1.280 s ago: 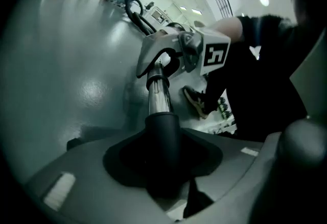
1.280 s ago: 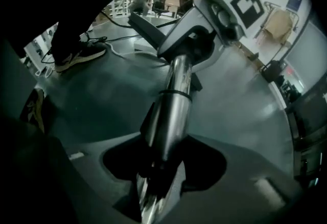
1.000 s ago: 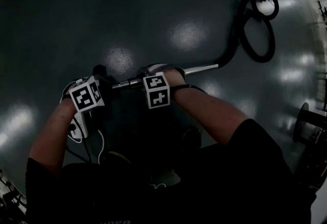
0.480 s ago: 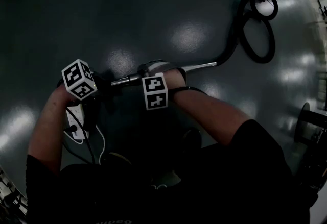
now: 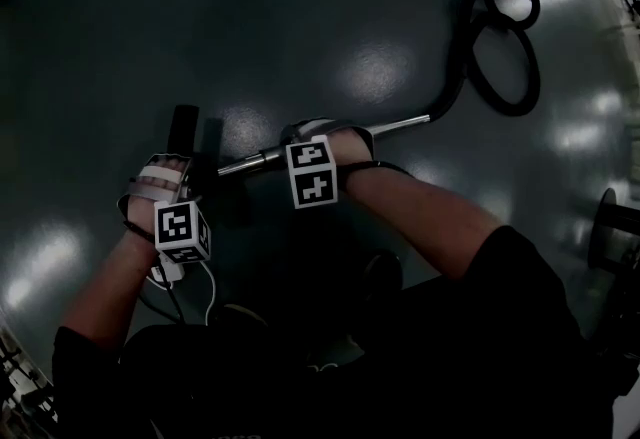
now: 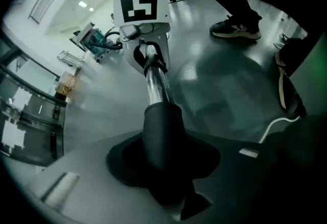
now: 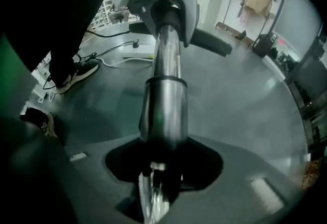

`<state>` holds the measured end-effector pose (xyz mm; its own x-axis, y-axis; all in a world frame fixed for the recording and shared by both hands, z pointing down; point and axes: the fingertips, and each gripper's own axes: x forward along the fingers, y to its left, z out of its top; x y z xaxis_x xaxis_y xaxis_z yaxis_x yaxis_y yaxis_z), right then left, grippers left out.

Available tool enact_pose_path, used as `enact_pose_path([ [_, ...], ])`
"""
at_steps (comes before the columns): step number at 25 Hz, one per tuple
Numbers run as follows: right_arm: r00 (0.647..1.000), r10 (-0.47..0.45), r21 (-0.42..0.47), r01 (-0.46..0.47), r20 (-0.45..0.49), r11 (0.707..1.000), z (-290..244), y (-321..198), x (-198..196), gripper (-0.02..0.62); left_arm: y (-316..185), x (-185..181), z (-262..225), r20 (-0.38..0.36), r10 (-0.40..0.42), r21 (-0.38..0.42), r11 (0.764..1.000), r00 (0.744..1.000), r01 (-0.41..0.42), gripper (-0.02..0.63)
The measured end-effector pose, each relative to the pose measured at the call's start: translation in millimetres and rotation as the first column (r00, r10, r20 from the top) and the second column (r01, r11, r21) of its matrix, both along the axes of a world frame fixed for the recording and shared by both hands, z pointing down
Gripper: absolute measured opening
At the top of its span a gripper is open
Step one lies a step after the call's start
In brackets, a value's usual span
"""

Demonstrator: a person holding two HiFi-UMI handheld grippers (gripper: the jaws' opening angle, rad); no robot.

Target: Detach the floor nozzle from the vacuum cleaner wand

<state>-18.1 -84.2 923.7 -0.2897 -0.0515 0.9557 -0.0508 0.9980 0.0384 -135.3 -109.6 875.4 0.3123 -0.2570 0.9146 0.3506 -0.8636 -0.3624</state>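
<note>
Low over the floor (image 5: 300,7), the wand (image 5: 390,127) and nozzle (image 5: 185,127) look joined. The right tool (image 7: 163,167) clamps the metal wand, the left tool (image 6: 163,167) the nozzle's black neck (image 6: 162,126). Next, I judge, pull them straight apart.

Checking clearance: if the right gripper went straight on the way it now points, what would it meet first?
The wand, which sits clamped between its jaws. Beyond that probably the floor, though depth is hard to judge.
</note>
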Motion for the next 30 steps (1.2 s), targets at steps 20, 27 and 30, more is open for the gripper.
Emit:
enact_pose_path([
  [20,0.976,-0.131,-0.015,0.13,-0.172,0.991,92.3,65.6,4.2,0.155,-13.8,-36.2,135.7,0.255,0.03,-0.122,0.993,0.966,0.001,0.143],
  [27,0.99,-0.102,-0.094,0.093,-0.093,0.991,85.5,72.1,3.2,0.238,-6.8,-38.2,139.4,0.249,-0.01,-0.168,0.984,0.969,0.053,0.165],
  [30,0.998,-0.056,-0.167,0.055,0.001,0.984,69.8,81.4,-4.0,0.311,4.3,-40.3,131.6,0.244,-0.053,-0.25,0.961,0.968,0.115,0.278],
])
